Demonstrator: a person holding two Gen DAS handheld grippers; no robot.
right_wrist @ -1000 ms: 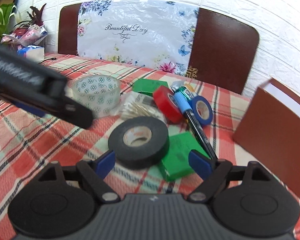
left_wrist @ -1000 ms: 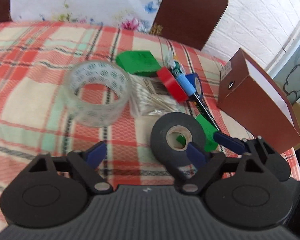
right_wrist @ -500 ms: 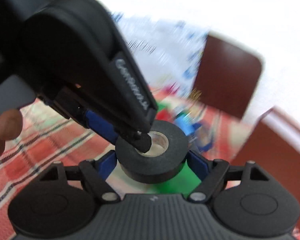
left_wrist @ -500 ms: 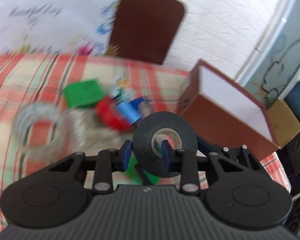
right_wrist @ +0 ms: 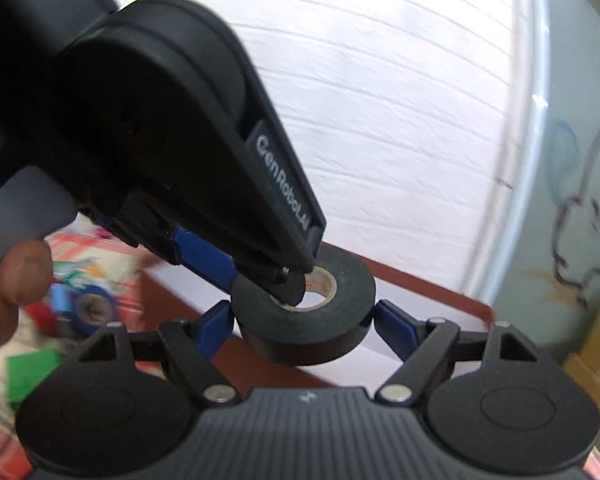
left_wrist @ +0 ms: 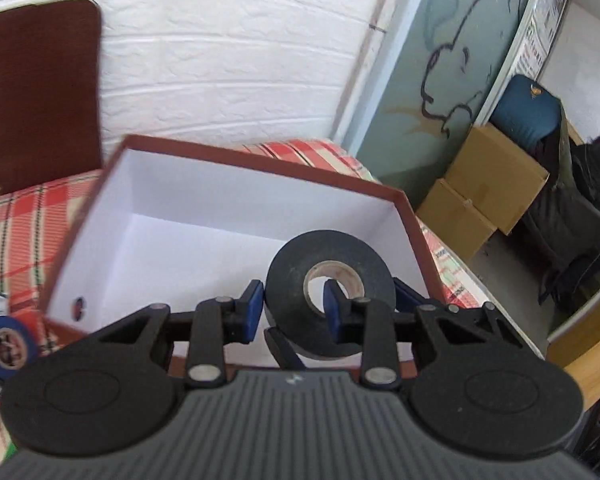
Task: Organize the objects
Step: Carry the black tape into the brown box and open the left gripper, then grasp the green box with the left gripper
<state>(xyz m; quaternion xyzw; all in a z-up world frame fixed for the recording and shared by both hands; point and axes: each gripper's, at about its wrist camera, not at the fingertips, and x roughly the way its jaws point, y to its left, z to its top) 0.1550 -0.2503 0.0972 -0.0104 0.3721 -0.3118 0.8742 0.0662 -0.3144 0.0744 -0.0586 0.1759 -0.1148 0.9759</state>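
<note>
Black tape (left_wrist: 327,280), a full roll with a pale cardboard core, was held in the air above an open box (left_wrist: 204,200) with brown outer walls and a white inside. In the left wrist view, the roll was seen upright and facing the camera. The left gripper (left_wrist: 292,312) was clamped on one side of the ring, with one blue-padded finger (left_wrist: 253,307) pressed against the outer wall and the other (left_wrist: 332,308) passed through the core. The box stood on a red, green and cream checked tablecloth (left_wrist: 16,216). At the far left edge a blue tape roll (left_wrist: 6,346) lay on the cloth just beside the box. A brown chair back (left_wrist: 36,88) was seen against a white brick wall (left_wrist: 228,56), and cardboard cartons (left_wrist: 484,192) were stacked on the floor to the right.

In the right wrist view, the same roll (right_wrist: 304,312) was seen lying flat between the two blue pads of the right gripper (right_wrist: 303,322). Both pads were set at its outer wall, one on each side; whether they pressed on it could not be told. The left gripper (right_wrist: 288,280) came down from the upper left, marked with white lettering, its tip inside the core. A fingertip (right_wrist: 24,272) of the person showed at the left edge. Blurred coloured items, among them a green piece (right_wrist: 32,372), lay on the cloth beyond it.
</note>
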